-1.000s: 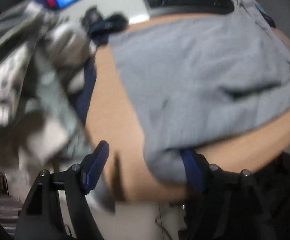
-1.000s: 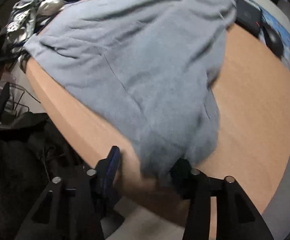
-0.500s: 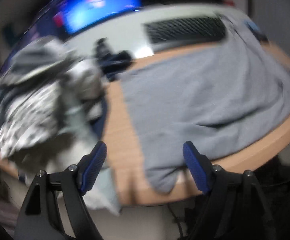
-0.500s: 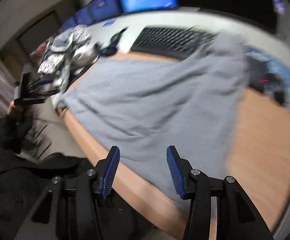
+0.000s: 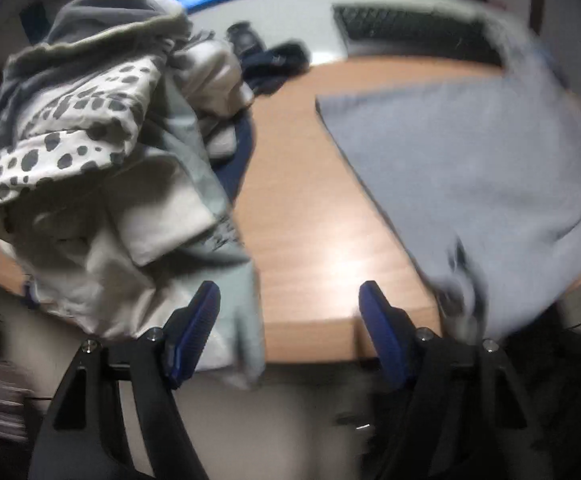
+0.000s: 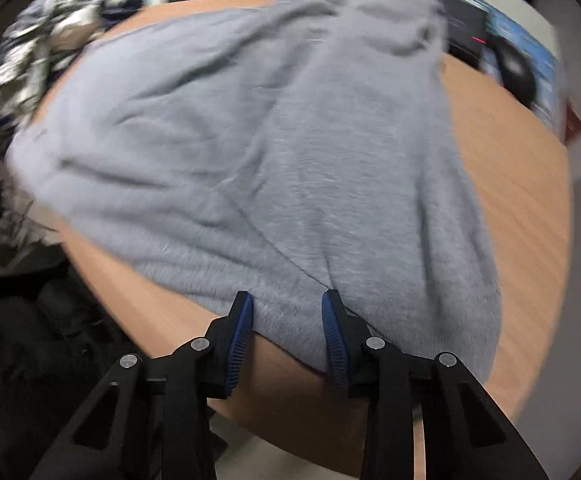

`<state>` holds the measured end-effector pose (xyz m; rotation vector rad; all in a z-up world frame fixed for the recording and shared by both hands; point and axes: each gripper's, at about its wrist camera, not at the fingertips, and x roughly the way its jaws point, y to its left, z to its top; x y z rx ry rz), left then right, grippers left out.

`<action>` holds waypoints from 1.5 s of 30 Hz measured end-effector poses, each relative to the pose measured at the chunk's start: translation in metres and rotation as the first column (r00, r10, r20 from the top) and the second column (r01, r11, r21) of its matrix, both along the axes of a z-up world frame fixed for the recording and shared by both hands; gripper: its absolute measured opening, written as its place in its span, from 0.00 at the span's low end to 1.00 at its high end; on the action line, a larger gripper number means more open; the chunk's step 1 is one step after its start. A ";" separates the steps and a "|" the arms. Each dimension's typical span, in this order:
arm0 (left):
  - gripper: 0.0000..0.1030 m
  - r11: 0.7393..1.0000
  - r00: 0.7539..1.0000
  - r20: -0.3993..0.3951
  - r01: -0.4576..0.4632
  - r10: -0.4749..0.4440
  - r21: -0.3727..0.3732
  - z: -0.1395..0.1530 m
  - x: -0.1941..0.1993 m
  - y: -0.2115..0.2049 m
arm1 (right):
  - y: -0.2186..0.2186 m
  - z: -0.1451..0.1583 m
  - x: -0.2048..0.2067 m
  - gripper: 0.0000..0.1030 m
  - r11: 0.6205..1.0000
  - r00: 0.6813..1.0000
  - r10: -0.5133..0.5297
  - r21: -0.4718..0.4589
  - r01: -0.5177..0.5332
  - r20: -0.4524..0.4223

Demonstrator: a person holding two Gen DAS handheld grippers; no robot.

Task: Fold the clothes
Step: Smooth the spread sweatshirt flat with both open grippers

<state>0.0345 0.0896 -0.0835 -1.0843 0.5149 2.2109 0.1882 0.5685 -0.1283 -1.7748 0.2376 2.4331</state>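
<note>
A soft grey fleece garment lies spread over the round light-wood table, its near hem hanging toward the table's edge. The right gripper has that hem between its blue ribbed pads, jaws closing, not yet pinching the cloth. The left gripper stands wide over bare table beside the garment's corner, jaws closing on nothing. Past it on the table sits a heap of spotted white and grey clothes.
</note>
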 end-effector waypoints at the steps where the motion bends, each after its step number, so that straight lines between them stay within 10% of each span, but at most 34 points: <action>1: 0.70 1.000 1.000 0.009 0.003 -0.004 0.029 0.004 0.000 0.003 | -0.002 0.001 -0.003 0.36 1.000 1.000 -0.007 0.002 0.007 -0.017; 5: 0.71 0.992 0.992 0.023 0.127 -0.127 0.015 -0.006 0.009 0.065 | -0.034 0.017 -0.030 0.36 0.999 0.994 0.037 0.033 -0.034 -0.106; 7: 0.67 0.978 0.982 -0.044 0.179 -0.184 -0.105 -0.019 0.019 0.100 | -0.052 0.030 -0.041 0.36 0.995 0.985 0.095 0.035 -0.091 -0.144; 9: 0.67 0.954 0.961 -0.213 0.114 -0.177 -0.279 -0.036 0.017 0.131 | -0.065 0.047 -0.051 0.36 0.989 0.972 0.149 0.028 -0.147 -0.183; 17: 0.75 0.877 0.873 -0.443 -0.038 -0.204 -0.478 -0.042 -0.066 0.194 | -0.050 0.080 -0.143 0.36 0.966 0.950 0.258 0.057 -0.252 -0.175; 26: 0.56 0.918 0.962 -0.240 0.024 -0.128 -0.395 -0.003 -0.139 0.202 | 0.044 0.072 -0.250 0.38 0.993 0.996 -0.007 0.119 0.017 -0.087; 32: 0.75 0.977 0.955 -0.240 0.136 -0.174 -0.164 0.066 -0.060 0.121 | 0.055 0.083 -0.226 0.38 0.997 0.988 -0.074 0.026 0.079 -0.139; 37: 0.72 0.941 0.920 -0.329 0.099 -0.210 -0.325 0.002 0.010 0.119 | -0.004 0.147 -0.140 0.38 0.985 0.942 0.074 -0.124 -0.120 -0.327; 41: 0.54 0.969 0.941 -0.307 0.069 -0.142 -0.237 -0.011 0.006 0.119 | -0.057 0.159 -0.064 0.38 0.976 0.922 0.154 -0.091 -0.198 -0.354; 45: 0.55 0.958 0.868 -0.432 0.147 -0.244 -0.246 0.008 0.015 0.136 | -0.066 0.151 -0.008 0.44 0.976 0.913 0.117 -0.127 -0.179 -0.390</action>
